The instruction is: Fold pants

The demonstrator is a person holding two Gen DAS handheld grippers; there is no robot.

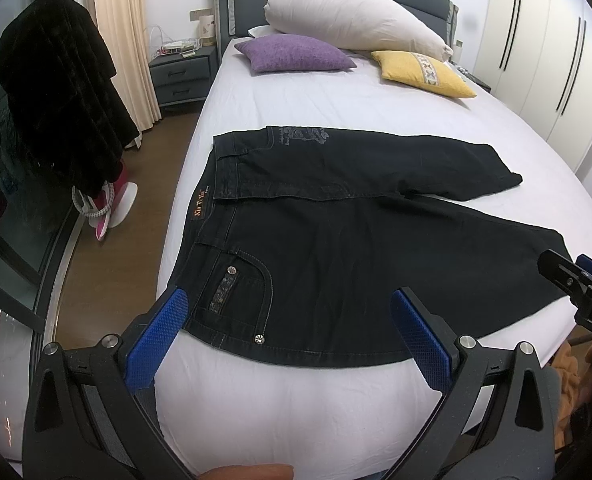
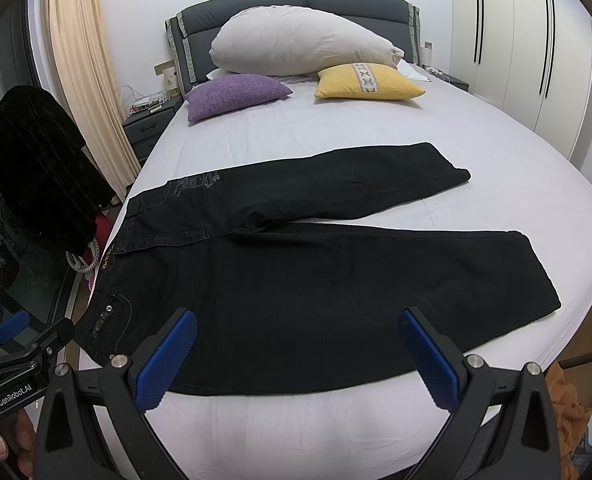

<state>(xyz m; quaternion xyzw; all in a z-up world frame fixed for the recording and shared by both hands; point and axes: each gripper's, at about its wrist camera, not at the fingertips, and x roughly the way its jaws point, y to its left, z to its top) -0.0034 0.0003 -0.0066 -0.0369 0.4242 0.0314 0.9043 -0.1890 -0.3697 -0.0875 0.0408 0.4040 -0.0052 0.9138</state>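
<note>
The black denim pants (image 2: pixel 303 280) lie spread flat across the bed (image 2: pixel 335 128), legs apart. Left claw (image 1: pixel 292 336) and right claw (image 2: pixel 296 356) hover released above the near edge. The cloth looks heavy, limp, unslippery; pinch waistband and hem

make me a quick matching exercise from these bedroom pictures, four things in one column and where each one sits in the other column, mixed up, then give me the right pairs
Things:
1. black pants
2. purple cushion
3. yellow cushion
4. big white pillow

Places:
A. leaning against the headboard, behind both cushions
B. spread flat across the near part of the bed, legs apart
C. near the head of the bed, on the nightstand side
D. near the head of the bed, on the wardrobe side

Pairs: 1-B, 2-C, 3-D, 4-A
</note>
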